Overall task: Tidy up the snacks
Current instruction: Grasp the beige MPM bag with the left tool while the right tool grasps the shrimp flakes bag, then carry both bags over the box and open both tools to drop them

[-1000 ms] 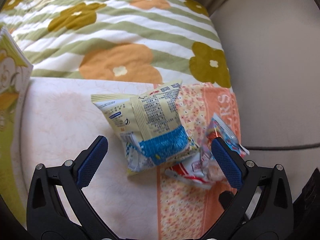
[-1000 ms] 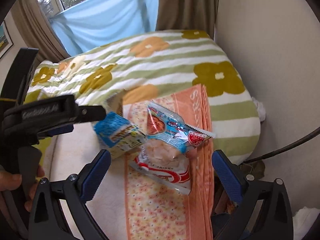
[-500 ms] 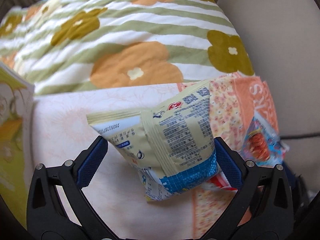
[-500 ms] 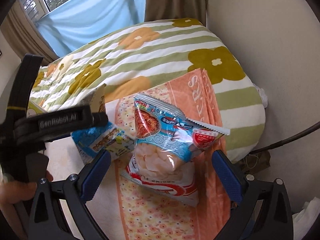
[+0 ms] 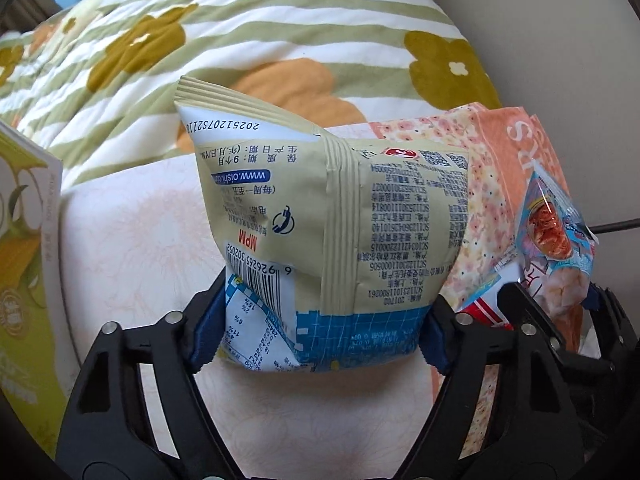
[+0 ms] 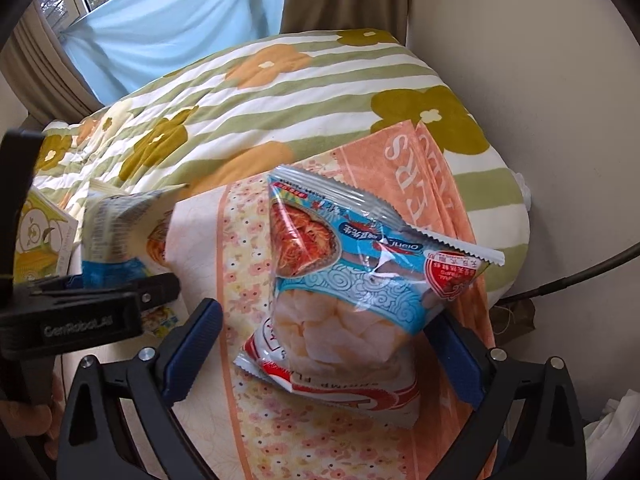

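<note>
Two snack bags total here, one per gripper. The left gripper (image 5: 320,332) is closing and its blue pads are already squeezing the blue bottom end of the cream and blue snack bag (image 5: 332,216). That bag has its back side up, seam running down the middle, long axis pointing away from the camera with the crimped top end toward the flowered quilt (image 5: 240,40). It's over the pale sheet (image 5: 132,240), near where the orange floral towel (image 5: 484,184) starts.

The right gripper (image 6: 320,352) is closing too, but it's wide apart around the shrimp chip bag (image 6: 352,280). The right-hand pad looks tucked right against the bag's edge, the left pad is clearly off it, so not a real grip as far as I can tell. That bag lies face up on the towel, near its edge by the wall, long axis running diagonal: red end by the fingers, serrated blue end toward the quilt.

One book or box with a green cartoon cover (image 5: 24,264) sits at the left edge. The left gripper's black body also shows in the right view, with a bit of the person's hand (image 6: 28,416) under it
</note>
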A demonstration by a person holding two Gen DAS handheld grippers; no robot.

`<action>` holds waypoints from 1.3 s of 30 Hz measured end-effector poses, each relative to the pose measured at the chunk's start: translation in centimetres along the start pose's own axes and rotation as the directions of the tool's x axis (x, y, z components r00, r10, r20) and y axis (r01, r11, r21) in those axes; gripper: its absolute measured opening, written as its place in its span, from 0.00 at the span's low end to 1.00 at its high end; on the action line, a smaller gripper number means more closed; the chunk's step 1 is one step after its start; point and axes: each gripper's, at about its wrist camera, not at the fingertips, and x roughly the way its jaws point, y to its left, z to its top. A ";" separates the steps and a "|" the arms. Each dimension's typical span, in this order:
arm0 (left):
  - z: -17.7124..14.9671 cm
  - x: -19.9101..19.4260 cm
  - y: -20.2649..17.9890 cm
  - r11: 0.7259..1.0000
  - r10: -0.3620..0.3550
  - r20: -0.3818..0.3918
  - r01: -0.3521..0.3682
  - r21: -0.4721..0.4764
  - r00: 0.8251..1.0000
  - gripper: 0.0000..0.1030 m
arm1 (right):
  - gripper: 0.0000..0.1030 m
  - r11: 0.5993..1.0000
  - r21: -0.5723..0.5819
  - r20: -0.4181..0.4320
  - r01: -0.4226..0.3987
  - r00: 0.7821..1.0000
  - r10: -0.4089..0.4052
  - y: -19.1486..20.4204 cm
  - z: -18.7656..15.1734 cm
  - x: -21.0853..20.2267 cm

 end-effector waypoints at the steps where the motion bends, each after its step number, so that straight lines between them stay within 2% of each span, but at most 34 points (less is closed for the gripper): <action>1: 0.0 -0.1 0.0 1.000 -0.001 0.002 0.001 0.006 1.000 0.71 | 0.90 1.000 0.002 -0.001 0.002 1.000 -0.002 -0.1 0.0 0.1; 4: 0.0 -0.1 0.0 1.000 -0.004 0.004 0.004 0.009 1.000 0.69 | 0.81 1.000 0.014 -0.025 0.007 1.000 -0.007 -0.3 -0.1 0.9; 9: -0.2 -0.6 -0.3 1.000 0.001 0.008 -0.001 0.013 1.000 0.66 | 0.79 1.000 -0.008 -0.033 0.021 0.999 -0.021 -0.2 -0.5 1.7; 12: -0.5 -1.1 -0.3 1.000 0.001 0.013 -0.001 0.011 1.000 0.66 | 0.71 1.000 -0.023 -0.028 0.016 0.999 -0.017 -0.2 -0.5 1.4; 13: -0.6 -1.3 -0.4 1.000 0.002 0.018 -0.002 0.011 1.000 0.66 | 0.64 1.000 -0.026 -0.025 0.014 1.000 -0.014 -0.3 -0.5 1.3; 19: -1.1 -3.4 -0.8 1.000 0.000 0.054 0.000 0.014 0.999 0.66 | 0.61 0.999 -0.047 0.002 0.000 1.000 0.000 -0.4 -0.6 -0.1; 24: -1.8 -6.9 -1.4 1.000 0.001 0.118 -0.004 0.021 0.993 0.66 | 0.61 0.997 -0.075 0.039 -0.027 0.999 0.030 0.0 -0.4 -2.6; 31: -3.0 -14.2 -0.8 1.000 0.022 0.242 -0.019 -0.016 0.970 0.66 | 0.61 0.977 -0.203 0.116 -0.070 0.989 0.095 1.7 0.5 -8.1; 35: -3.6 -18.0 0.9 0.999 0.024 0.299 -0.012 -0.040 0.954 0.66 | 0.61 0.946 -0.305 0.151 -0.108 0.975 0.160 3.9 1.4 -11.3; 39: -4.2 -21.5 3.6 0.997 0.020 0.353 0.005 -0.071 0.935 0.66 | 0.61 0.928 -0.347 0.176 -0.137 0.962 0.208 6.3 1.8 -13.8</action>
